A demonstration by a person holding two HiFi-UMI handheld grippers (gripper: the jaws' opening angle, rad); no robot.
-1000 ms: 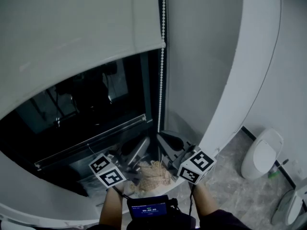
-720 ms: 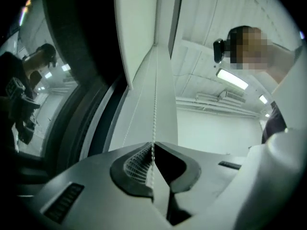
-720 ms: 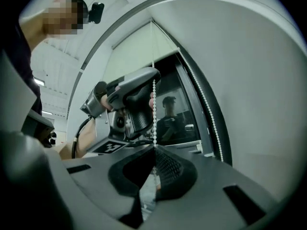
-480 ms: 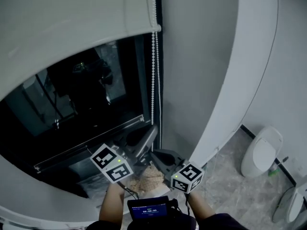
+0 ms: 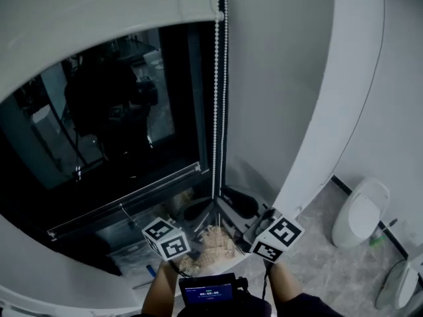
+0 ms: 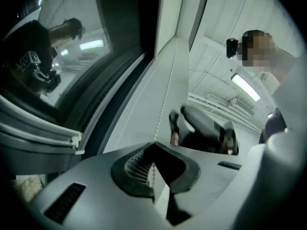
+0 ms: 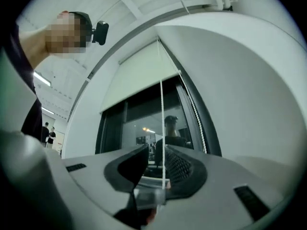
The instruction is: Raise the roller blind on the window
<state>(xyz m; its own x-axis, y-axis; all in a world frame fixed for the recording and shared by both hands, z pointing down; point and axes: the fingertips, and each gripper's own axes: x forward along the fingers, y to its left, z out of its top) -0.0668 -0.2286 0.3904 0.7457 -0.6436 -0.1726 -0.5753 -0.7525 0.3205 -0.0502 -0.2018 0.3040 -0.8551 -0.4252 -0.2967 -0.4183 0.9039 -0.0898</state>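
The pale roller blind (image 5: 99, 12) is drawn high over the dark window (image 5: 119, 111); it also shows in the right gripper view as the blind (image 7: 139, 75). Its white bead chain (image 5: 215, 111) hangs down the window's right side. My left gripper (image 5: 201, 210) is shut on the bead chain (image 6: 165, 99), and the left gripper's tips (image 6: 153, 143) meet round it. My right gripper (image 5: 232, 200) is just right of it. The right gripper (image 7: 156, 150) has its jaws opening; the chain (image 7: 161, 119) and a clear plastic piece (image 7: 151, 195) stand between them, unpressed.
A curved white wall (image 5: 317, 111) rises right of the window. White floor fixtures (image 5: 360, 210) stand at the far right. A beige fluffy heap (image 5: 215, 243) lies below the grippers, a small lit screen (image 5: 208, 289) nearest me, and a metal rail (image 5: 125, 203) crosses the window's foot.
The blind's lower edge has climbed well up the window. The left gripper rose, then came down and to the right along the chain. The right gripper dipped left, then moved back right.
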